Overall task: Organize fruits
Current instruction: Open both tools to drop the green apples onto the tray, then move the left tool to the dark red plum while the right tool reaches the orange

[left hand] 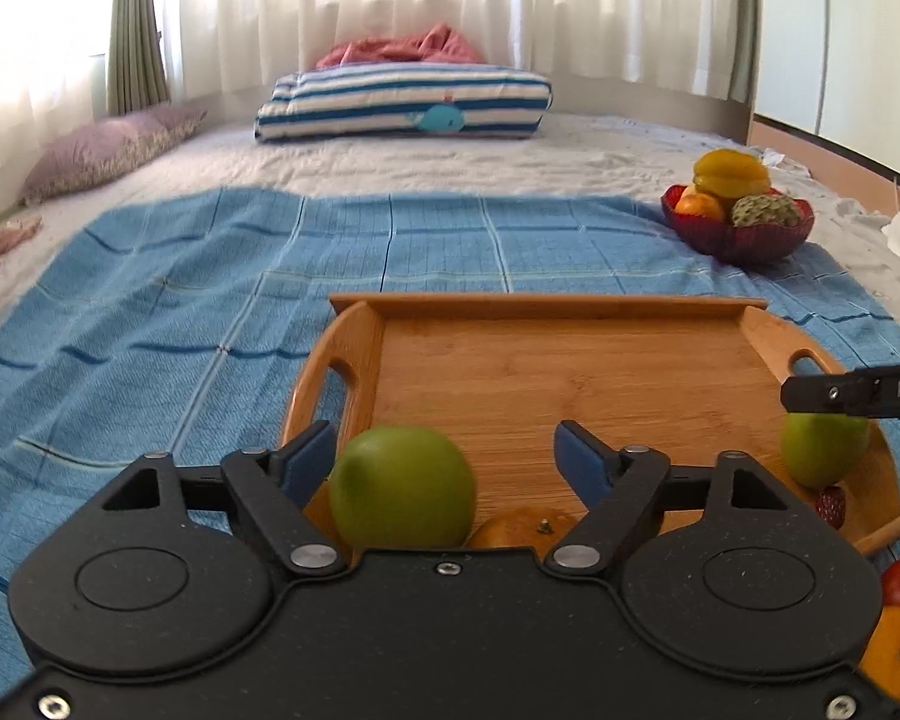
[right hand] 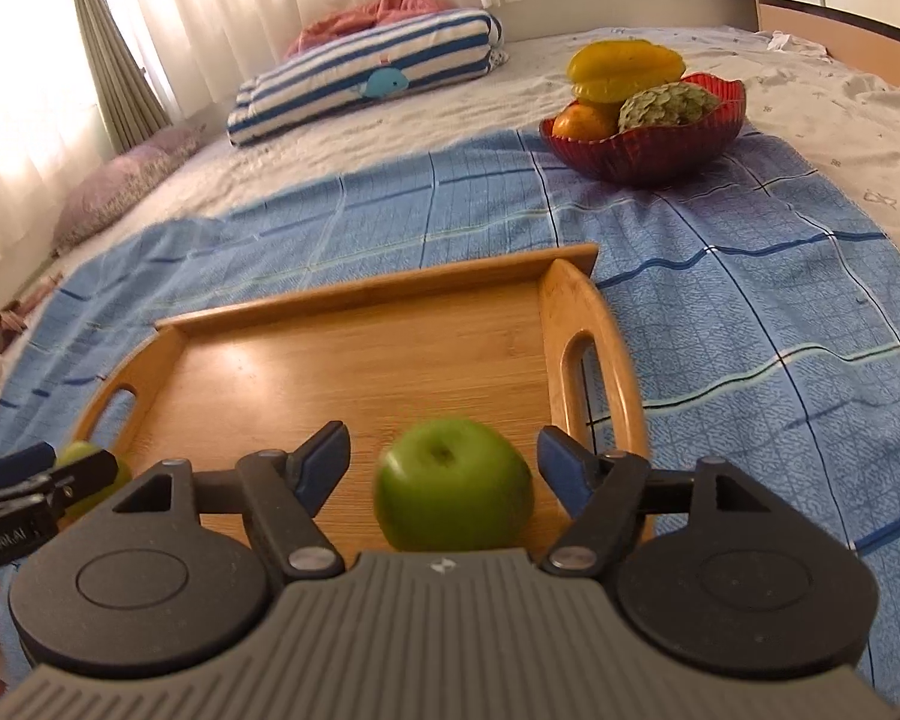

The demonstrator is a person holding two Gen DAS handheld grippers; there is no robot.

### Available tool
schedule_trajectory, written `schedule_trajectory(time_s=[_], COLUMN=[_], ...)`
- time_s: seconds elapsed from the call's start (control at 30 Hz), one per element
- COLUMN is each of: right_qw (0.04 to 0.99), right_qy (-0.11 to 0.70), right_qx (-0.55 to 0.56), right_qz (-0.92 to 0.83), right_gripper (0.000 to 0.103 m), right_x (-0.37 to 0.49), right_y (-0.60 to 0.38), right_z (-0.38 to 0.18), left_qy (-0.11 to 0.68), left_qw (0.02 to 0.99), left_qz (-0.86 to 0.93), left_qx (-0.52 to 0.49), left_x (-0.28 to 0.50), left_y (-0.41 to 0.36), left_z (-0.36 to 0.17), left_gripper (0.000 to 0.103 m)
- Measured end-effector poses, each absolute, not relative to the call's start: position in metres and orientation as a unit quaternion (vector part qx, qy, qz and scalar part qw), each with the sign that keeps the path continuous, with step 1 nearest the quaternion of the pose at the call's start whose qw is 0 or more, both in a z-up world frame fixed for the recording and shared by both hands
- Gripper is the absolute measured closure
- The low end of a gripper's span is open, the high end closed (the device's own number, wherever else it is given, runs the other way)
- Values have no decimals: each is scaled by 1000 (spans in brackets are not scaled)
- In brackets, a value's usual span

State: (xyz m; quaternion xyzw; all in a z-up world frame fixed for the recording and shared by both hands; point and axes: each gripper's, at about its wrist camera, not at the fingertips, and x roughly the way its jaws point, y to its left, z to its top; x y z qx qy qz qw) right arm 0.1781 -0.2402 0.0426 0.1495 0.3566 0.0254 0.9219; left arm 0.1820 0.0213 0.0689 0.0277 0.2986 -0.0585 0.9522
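Both grippers' fingers (left hand: 582, 459) (right hand: 561, 462) gape wide, holding nothing, each bracketing a green apple (left hand: 402, 486) (right hand: 453, 492) at six o'clock on the wooden tray (right hand: 354, 354); closing off-centre could roll the round fruit away.

We see the left tool (left hand: 444, 456) as matte black, with round hubs, silver screws and blue finger pads (left hand: 582, 459). Our right tool (right hand: 444, 459) matches, apart from its ribbed grey centre housing.
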Motion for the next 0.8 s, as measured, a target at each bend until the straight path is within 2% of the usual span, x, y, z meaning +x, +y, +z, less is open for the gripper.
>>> schedule_trajectory(time_s=[0.07, 0.43, 0.8], right_qw=[925, 949, 970], right_qy=[343, 269, 201], right_qx=[159, 161, 133], right_qz=[28, 16, -19], right_gripper=[15, 12, 6], right_x=[168, 102, 28], right_y=[-244, -247, -224], right_z=[47, 54, 42], left_qy=[287, 230, 227], left_qw=[955, 967, 963], left_qz=[-63, -106, -138], left_qx=[30, 28, 46], left_x=[172, 114, 75], left_y=[20, 9, -3], left_z=[74, 94, 84], left_gripper=[20, 10, 9])
